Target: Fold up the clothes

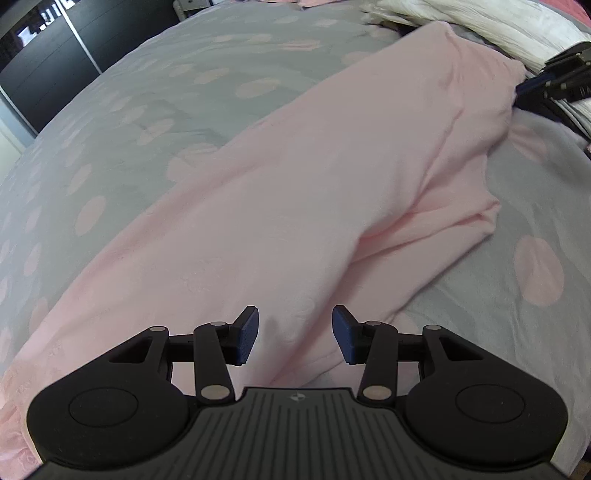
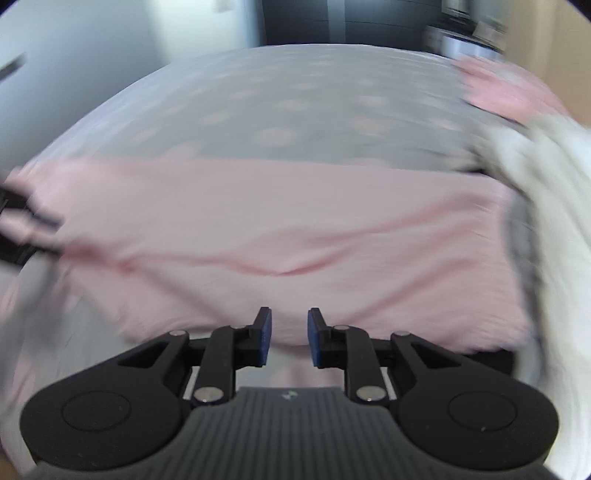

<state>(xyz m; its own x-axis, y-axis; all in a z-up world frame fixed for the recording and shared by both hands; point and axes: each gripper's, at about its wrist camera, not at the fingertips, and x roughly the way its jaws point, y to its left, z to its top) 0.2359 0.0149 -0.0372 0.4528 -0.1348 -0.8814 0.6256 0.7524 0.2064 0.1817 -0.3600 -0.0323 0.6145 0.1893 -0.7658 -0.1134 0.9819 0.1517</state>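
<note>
I am looking down at a bed (image 1: 155, 122) with a grey cover that has pale pink spots. A long pink garment (image 1: 295, 206) is lying across it, partly folded, with a soft crease running along it.

My left gripper (image 1: 294, 334) is hanging just above the near end of the pink garment. Its fingers (image 1: 246, 334) are standing apart, about half open, and nothing is pinched between them. The pink cloth is showing under the gap, but the blue pads are not pressing on it.

My right gripper (image 2: 289, 338) is sitting over the near edge of the same pink garment (image 2: 288, 229). The picture from this side is blurry. Its fingers (image 2: 264, 338) are a little apart, with a narrower gap than the left ones, and I am seeing nothing held in them.

From the left camera, the right gripper (image 1: 554, 79) is showing at the far end of the garment, beside a pile of white cloth (image 1: 480, 22).
</note>
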